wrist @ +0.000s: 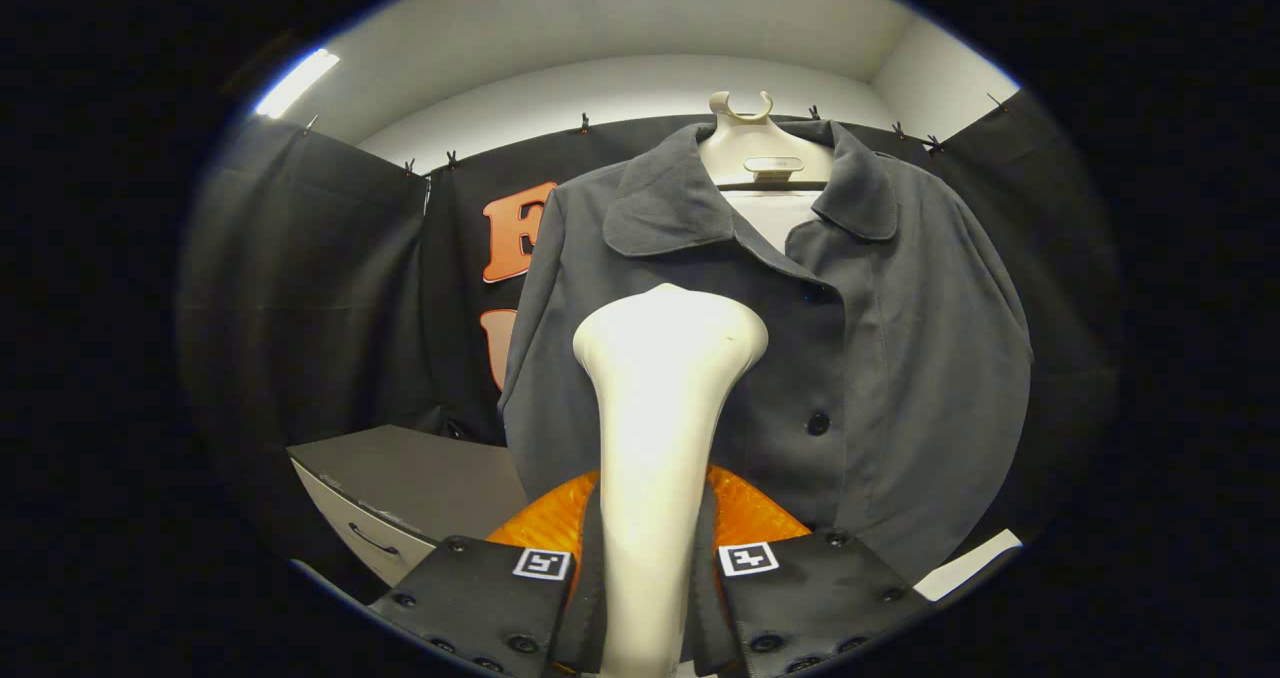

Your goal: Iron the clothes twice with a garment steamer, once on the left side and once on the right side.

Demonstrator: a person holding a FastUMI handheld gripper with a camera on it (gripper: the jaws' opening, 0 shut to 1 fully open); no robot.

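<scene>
Gripper (pixel 650 583) closed on garment steamer (pixel 662 428), both fingers (pixel 490 588) pressing its cream handle, head upright at frame centre.
Dark grey jacket (pixel 900 358) hung just beyond on cream hanger (pixel 745 138); grey cabinet (pixel 420 478) lower left.

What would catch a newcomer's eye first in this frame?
First the cream garment steamer, clamped between the fingers of the hand-held gripper, its wide head raised towards the clothing. Just beyond it hangs a dark grey buttoned jacket on a pale hanger. A grey drawer cabinet stands lower down beside the jacket.
</scene>
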